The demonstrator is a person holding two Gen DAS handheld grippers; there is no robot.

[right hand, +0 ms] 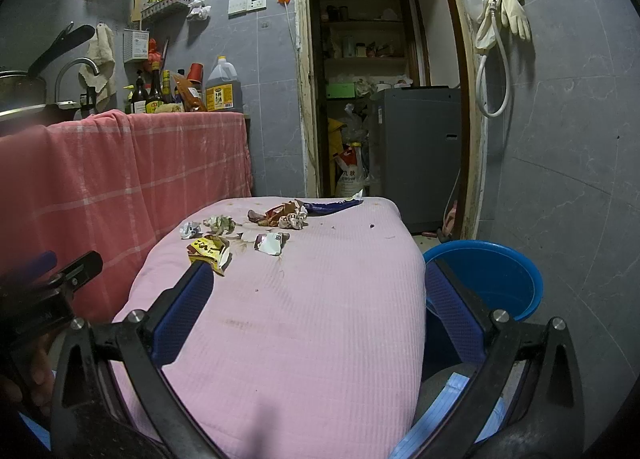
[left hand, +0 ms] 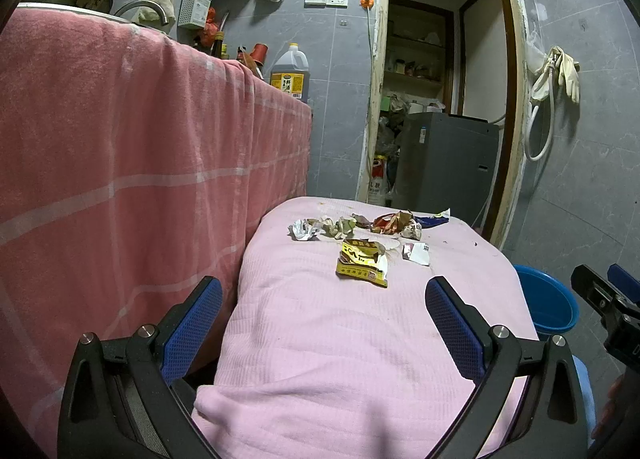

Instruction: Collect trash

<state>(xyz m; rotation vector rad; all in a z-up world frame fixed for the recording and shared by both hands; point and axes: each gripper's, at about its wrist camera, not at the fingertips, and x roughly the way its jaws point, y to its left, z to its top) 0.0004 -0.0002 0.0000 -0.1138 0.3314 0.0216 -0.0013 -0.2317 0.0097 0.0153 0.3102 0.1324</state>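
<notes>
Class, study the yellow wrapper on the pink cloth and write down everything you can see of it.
The yellow wrapper is a torn, crumpled packet, seemingly of thin glossy film, yellow with dark print and a pale inner lining showing at its ripped edge. It lies flat and empty-looking on the pink cloth, nearest the cameras of all the scraps. It looks to overlap a pale flat scrap behind it; no claw touches it.

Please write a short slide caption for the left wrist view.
Open left gripper faces wrappers on a pink cloth; blue bucket beside it.
</notes>
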